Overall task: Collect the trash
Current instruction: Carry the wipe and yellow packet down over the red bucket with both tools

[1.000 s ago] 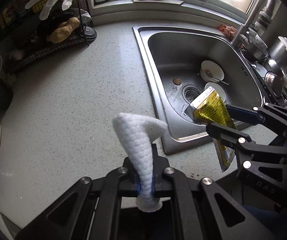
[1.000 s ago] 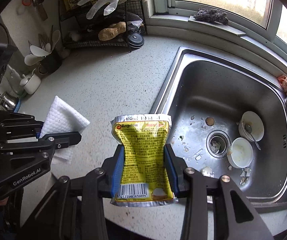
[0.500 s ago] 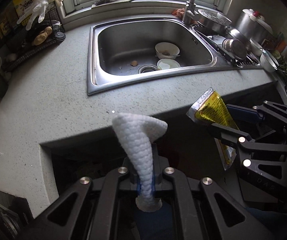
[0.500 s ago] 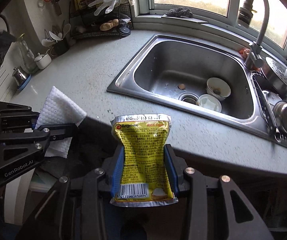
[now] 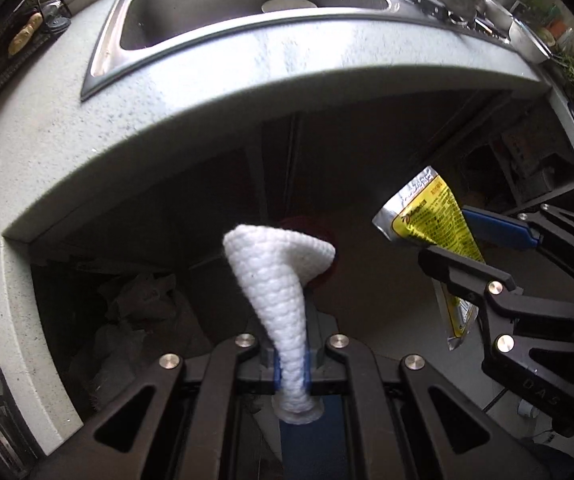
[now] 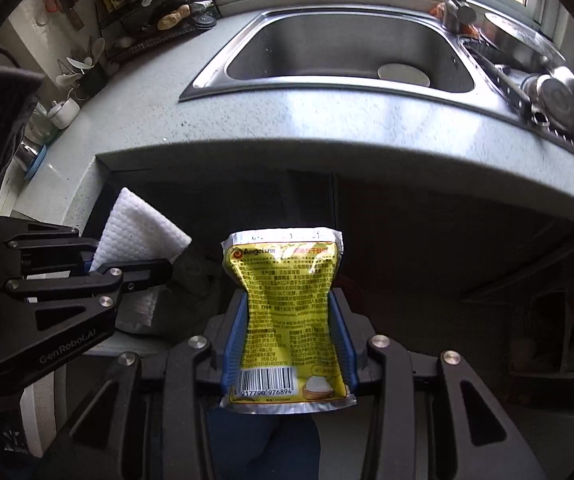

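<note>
Left gripper (image 5: 291,364) pinching white wipe (image 5: 283,280); right gripper (image 6: 289,344) pinching yellow pouch (image 6: 287,304) alongside; risk: slick foil slipping, missing bin

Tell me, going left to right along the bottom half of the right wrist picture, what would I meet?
Left gripper → white cloth it pinches → yellow packet between the right gripper fingers → dark shelves under the counter.
</note>
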`<move>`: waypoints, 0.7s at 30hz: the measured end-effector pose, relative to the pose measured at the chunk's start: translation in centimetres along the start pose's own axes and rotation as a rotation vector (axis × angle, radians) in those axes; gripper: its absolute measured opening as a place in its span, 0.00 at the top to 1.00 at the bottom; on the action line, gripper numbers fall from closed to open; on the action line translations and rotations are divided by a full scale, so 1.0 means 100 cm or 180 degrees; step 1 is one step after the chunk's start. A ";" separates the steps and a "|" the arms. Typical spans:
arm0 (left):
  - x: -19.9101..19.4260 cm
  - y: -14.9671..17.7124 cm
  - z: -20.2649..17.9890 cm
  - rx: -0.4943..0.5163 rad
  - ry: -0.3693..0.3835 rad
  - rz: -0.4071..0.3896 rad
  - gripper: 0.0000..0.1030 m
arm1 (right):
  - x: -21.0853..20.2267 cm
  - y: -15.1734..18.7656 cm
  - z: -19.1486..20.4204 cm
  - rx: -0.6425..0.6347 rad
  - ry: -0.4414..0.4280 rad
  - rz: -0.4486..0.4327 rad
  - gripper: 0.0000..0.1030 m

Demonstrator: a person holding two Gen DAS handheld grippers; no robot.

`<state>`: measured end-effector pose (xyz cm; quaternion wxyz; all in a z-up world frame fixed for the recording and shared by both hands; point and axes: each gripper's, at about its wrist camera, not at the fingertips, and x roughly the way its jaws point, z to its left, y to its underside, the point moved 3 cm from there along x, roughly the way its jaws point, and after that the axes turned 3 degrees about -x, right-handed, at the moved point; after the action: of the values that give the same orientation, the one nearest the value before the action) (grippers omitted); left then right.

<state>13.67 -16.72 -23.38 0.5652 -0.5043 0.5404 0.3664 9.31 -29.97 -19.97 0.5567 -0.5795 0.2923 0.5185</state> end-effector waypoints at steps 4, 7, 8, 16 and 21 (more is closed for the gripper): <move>0.047 0.005 0.000 -0.0010 0.0060 0.0193 0.94 | 0.035 0.013 -0.008 0.0091 0.0047 0.0103 0.64; 0.088 0.007 0.001 -0.0005 0.0111 0.0329 0.94 | 0.067 0.023 -0.022 0.0213 0.0066 0.0208 0.64; 0.099 0.008 0.000 0.0009 0.0124 0.0362 0.94 | 0.079 0.027 -0.027 0.0253 0.0070 0.0227 0.64; 0.212 0.003 -0.002 0.0062 0.0204 0.0533 0.94 | 0.171 0.053 -0.073 0.0530 0.0164 0.0321 0.64; 0.274 -0.003 -0.014 0.0200 0.0206 0.0502 0.94 | 0.219 0.062 -0.097 0.0653 0.0173 0.0348 0.64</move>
<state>17.61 -21.75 -50.06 0.5324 -0.4538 0.6076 0.3761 12.66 -35.22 -43.87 0.5759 -0.5165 0.3900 0.4995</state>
